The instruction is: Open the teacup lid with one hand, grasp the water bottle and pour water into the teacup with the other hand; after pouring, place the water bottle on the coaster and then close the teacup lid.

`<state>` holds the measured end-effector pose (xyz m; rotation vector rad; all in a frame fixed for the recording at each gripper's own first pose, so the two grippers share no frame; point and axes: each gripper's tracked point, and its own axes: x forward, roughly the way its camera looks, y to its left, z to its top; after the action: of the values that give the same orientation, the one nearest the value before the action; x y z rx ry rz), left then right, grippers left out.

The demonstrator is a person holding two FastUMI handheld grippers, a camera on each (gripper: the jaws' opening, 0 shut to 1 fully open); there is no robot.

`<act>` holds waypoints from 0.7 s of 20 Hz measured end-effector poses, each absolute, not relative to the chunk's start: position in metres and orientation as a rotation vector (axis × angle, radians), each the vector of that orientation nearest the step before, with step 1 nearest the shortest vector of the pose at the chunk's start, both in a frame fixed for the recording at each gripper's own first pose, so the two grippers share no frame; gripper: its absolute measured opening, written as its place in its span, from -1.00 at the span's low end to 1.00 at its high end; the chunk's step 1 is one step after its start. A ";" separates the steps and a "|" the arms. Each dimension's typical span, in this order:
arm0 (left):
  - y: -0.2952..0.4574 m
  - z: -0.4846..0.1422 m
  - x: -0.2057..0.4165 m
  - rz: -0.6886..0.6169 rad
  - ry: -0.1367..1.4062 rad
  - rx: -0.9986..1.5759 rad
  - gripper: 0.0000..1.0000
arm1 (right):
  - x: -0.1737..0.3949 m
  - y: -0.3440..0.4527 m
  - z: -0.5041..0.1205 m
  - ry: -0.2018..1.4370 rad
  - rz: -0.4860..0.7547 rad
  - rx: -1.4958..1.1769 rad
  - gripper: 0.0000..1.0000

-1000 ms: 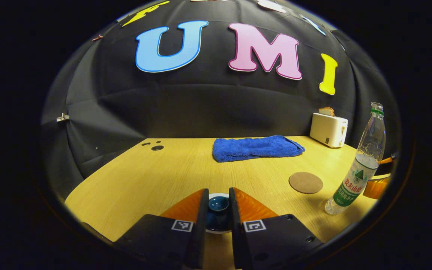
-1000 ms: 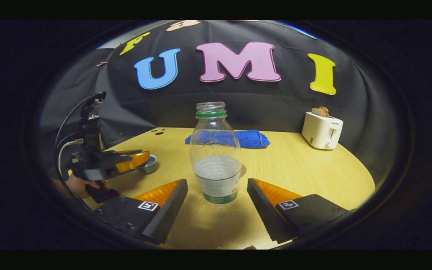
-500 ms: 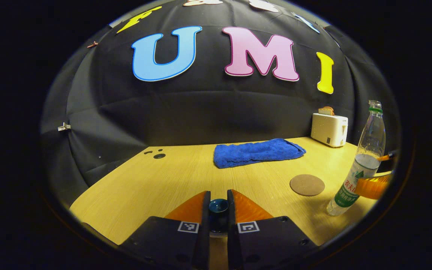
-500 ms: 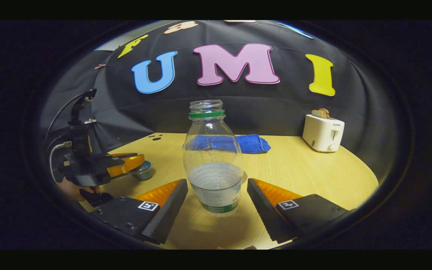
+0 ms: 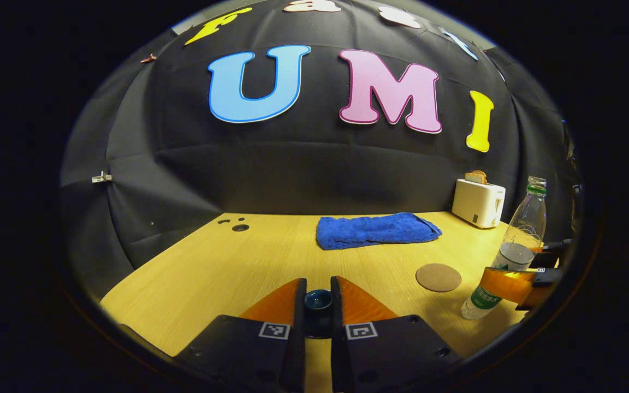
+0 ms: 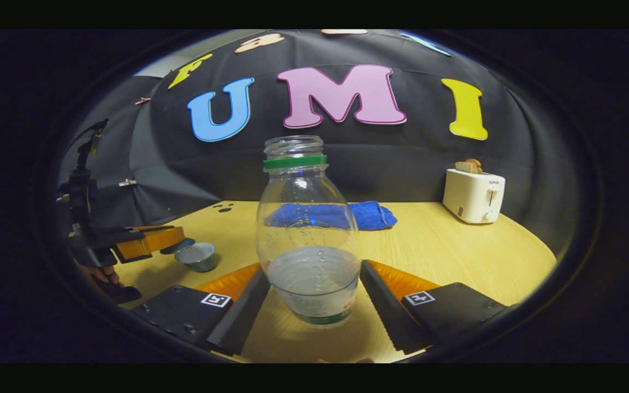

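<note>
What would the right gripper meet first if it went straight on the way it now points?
The water bottle: it stands directly between the right gripper's jaws, which seem to touch its sides already. Behind it lies the blue towel, then the booth wall, though depth is hard to judge.

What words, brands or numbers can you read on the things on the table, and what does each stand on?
The water bottle label: print curved and blurred, not readable.
The toaster: a tiny mark, too small to read.
Squares on the left gripper and right gripper: patterns, no words.
</note>
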<state>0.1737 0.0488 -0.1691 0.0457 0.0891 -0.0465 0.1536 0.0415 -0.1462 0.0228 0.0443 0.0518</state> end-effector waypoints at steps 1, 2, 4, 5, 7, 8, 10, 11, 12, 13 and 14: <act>0.050 -0.171 0.172 -0.044 0.095 0.045 -0.55 | 0.157 0.041 -0.146 0.041 0.052 0.027 0.98; 0.052 -0.173 0.170 -0.040 0.099 0.038 -0.47 | 0.161 0.042 -0.147 0.043 0.051 0.034 0.98; 0.056 -0.175 0.168 -0.032 0.103 0.021 -0.55 | 0.166 0.041 -0.148 0.041 0.048 0.040 0.98; 0.058 -0.175 0.167 -0.028 0.103 0.017 -0.55 | 0.167 0.041 -0.146 0.035 0.043 0.036 0.97; 0.062 -0.174 0.163 -0.017 0.104 0.016 -0.55 | 0.170 0.041 -0.144 0.022 0.037 0.021 0.97; 0.064 -0.175 0.162 -0.013 0.105 0.014 -0.54 | 0.170 0.042 -0.143 0.018 0.039 0.016 0.92; 0.067 -0.176 0.160 -0.006 0.109 0.007 -0.55 | 0.172 0.043 -0.142 0.013 0.035 0.006 0.68; 0.070 -0.175 0.158 -0.002 0.112 0.001 -0.55 | 0.173 0.044 -0.142 0.013 0.033 -0.001 0.67; 0.072 -0.178 0.157 0.001 0.115 -0.003 -0.55 | 0.172 0.044 -0.142 0.014 0.034 -0.008 0.65; 0.073 -0.178 0.155 0.006 0.118 -0.007 -0.55 | 0.173 0.045 -0.144 0.016 0.038 -0.018 0.65; 0.076 -0.178 0.155 0.010 0.118 -0.011 -0.55 | 0.173 0.047 -0.143 0.019 0.043 -0.030 0.64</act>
<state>0.1549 0.0756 -0.1782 -0.0109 0.1181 0.0099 0.1732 0.0473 -0.1435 -0.0303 0.0188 0.0433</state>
